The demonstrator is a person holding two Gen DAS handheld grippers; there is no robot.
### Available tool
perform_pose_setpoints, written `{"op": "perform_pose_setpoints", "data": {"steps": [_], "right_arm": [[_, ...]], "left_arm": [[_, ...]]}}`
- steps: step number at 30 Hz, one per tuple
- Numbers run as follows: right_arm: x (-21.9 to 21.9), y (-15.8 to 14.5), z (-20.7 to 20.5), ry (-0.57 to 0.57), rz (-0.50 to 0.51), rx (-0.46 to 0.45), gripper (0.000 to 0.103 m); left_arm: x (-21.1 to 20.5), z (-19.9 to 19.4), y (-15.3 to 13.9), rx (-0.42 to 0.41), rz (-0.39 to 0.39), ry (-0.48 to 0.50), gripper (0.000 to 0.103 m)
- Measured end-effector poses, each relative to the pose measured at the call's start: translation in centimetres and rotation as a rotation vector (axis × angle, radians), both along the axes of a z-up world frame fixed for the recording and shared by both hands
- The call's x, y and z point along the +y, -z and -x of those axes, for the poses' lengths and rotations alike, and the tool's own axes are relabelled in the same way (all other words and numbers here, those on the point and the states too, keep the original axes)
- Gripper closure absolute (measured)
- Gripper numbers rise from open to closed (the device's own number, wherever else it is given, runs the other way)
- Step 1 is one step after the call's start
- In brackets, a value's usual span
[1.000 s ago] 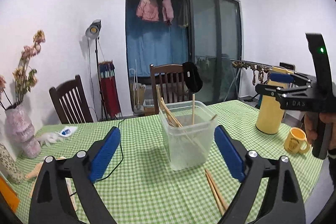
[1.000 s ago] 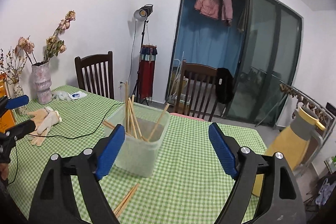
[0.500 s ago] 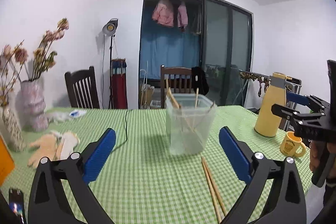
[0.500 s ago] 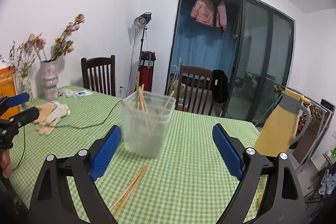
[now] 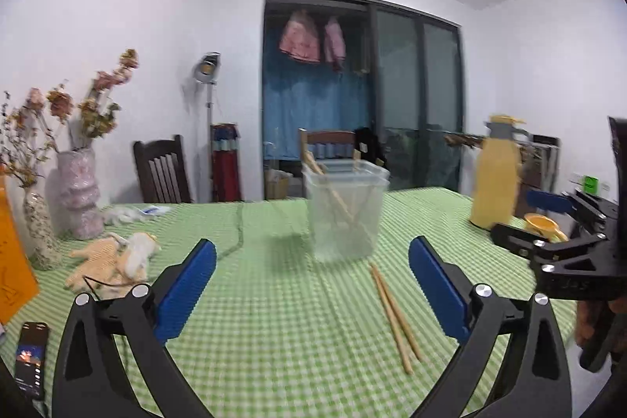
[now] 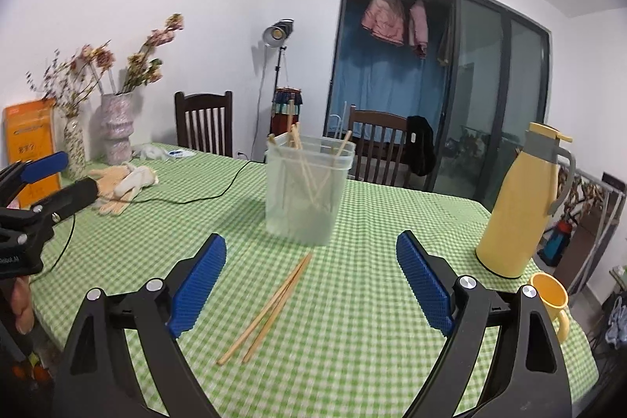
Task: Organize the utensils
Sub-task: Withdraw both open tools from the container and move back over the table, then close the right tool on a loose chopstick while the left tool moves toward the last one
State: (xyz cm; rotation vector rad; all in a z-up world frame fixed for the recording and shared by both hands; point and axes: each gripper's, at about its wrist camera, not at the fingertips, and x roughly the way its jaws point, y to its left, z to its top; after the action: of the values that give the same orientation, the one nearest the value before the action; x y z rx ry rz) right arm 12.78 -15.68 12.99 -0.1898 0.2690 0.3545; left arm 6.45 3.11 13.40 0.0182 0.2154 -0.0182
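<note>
Both grippers hover side by side, pointing slightly downward. The left gripper (image 5: 311, 294) stands spread wide with nothing between its blue pads (its jaws just opened further). The right gripper (image 6: 311, 286), likewise just widened, is empty too.

2 chopsticks (image 6: 270, 304) lie on the table (image 6: 372, 300) before the tub (image 6: 307, 190) holding others.

Bright overhead light, fisheye-warped, blurred.
</note>
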Motion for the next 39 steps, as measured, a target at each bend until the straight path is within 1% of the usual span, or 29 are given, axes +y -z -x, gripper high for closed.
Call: {"op": "perform_pose_setpoints", "data": {"steps": [2, 5, 8, 11, 13, 14, 17, 20, 23, 28, 34, 39], "right_arm": [[0.3, 0.8, 0.7, 0.001, 0.028, -0.011, 0.018], [0.5, 2.0, 1.5, 0.0, 0.05, -0.014, 0.018], [0.0, 3.3, 2.8, 0.001, 0.024, -0.02, 0.018], [-0.6, 4.7, 3.6, 0.008, -0.018, -0.002, 0.018], [-0.8, 5.4, 4.1, 0.019, -0.02, -0.003, 0.018], [-1.1, 5.9, 4.4, 0.032, -0.022, 0.003, 0.018], [-1.6, 7.1, 4.9, 0.036, -0.042, 0.035, 0.018], [-1.5, 8.2, 5.2, 0.047, -0.012, 0.044, 0.018], [-1.3, 8.7, 4.9, 0.056, 0.009, 0.057, 0.018], [-1.1, 9.5, 4.3, 0.08, 0.015, 0.077, 0.018], [-1.1, 9.8, 3.5, 0.063, 0.009, 0.115, 0.018], [-1.4, 9.8, 1.8, 0.043, -0.052, 0.205, 0.018]], "left_arm": [[-0.4, 0.7, 1.0, 0.003, -0.008, 0.02, 0.007], [-0.8, 1.3, 2.4, 0.011, -0.013, 0.017, 0.007], [-0.8, 2.1, 3.7, 0.008, 0.035, 0.016, 0.007], [-0.5, 2.8, 4.5, -0.008, 0.05, 0.002, 0.007], [-0.5, 2.9, 5.1, 0.008, 0.051, -0.001, 0.007], [-0.4, 3.1, 5.7, 0.026, 0.05, -0.009, 0.007], [-0.1, 3.9, 7.0, 0.038, 0.046, -0.019, 0.007], [0.0, 4.4, 8.2, 0.039, 0.02, -0.04, 0.007], [0.1, 3.9, 9.0, 0.058, 0.002, -0.066, 0.007], [1.0, 2.7, 9.5, 0.084, 0.042, -0.076, 0.007], [2.0, 1.1, 10.1, 0.123, 0.081, -0.083, 0.007], [2.6, -0.5, 10.2, 0.151, 0.081, -0.086, 0.007]]}}
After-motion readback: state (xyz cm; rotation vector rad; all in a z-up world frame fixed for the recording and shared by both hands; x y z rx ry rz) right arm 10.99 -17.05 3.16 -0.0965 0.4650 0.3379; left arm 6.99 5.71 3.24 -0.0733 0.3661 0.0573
